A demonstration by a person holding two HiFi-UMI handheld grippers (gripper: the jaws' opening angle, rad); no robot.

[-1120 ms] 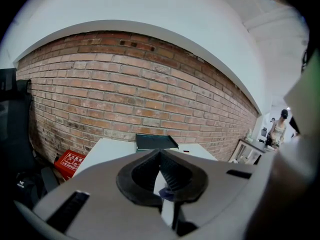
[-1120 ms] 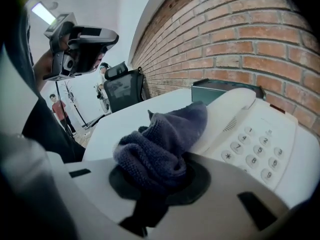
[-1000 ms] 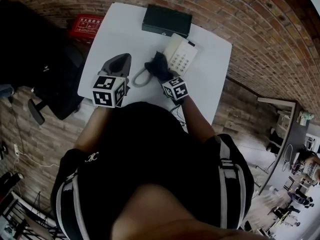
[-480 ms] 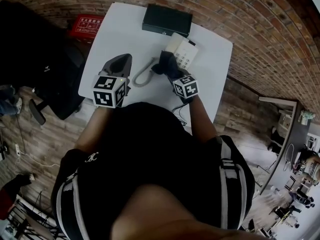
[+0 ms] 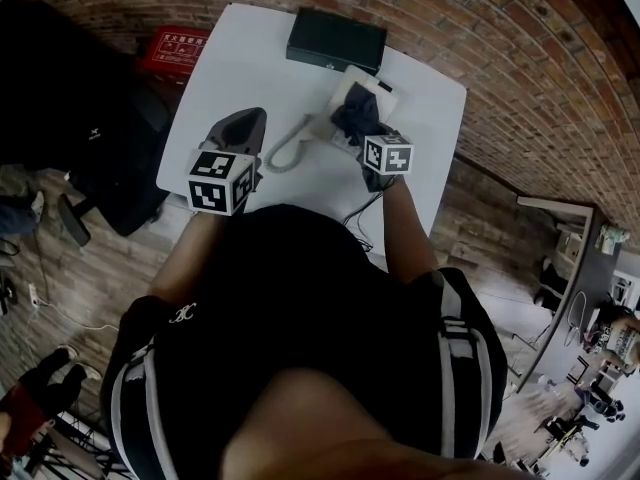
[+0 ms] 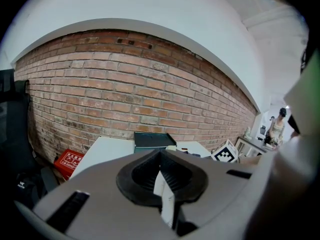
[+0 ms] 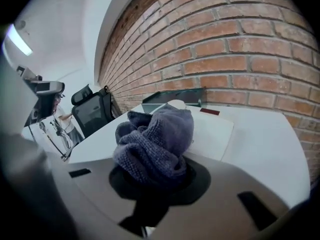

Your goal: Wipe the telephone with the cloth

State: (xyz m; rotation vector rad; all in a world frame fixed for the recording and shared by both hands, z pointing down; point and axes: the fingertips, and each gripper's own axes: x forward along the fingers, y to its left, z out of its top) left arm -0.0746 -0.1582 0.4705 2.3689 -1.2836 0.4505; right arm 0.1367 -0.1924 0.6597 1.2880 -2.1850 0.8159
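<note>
The cream telephone (image 5: 347, 84) lies on the white table (image 5: 240, 68), its coiled cord (image 5: 288, 149) trailing to the left. A dark blue-grey cloth (image 5: 356, 115) rests on top of the telephone, bunched up, with my right gripper (image 5: 368, 134) shut on it. In the right gripper view the cloth (image 7: 157, 136) bulges out of the jaws above the telephone's pale body (image 7: 212, 131). My left gripper (image 5: 238, 134) sits shut over the table's left part, away from the telephone, holding nothing. In the left gripper view the gripper (image 6: 161, 171) faces the brick wall.
A flat black box (image 5: 336, 40) lies at the table's far edge, just behind the telephone. A red case (image 5: 172, 48) sits on the floor to the left, beside a black office chair (image 5: 70, 98). Brick wall surrounds the table's far side. A cable (image 5: 358, 218) hangs off the near edge.
My right gripper has carried the cloth right and away from me, from the telephone's left side onto its top. The left gripper has stayed in place.
</note>
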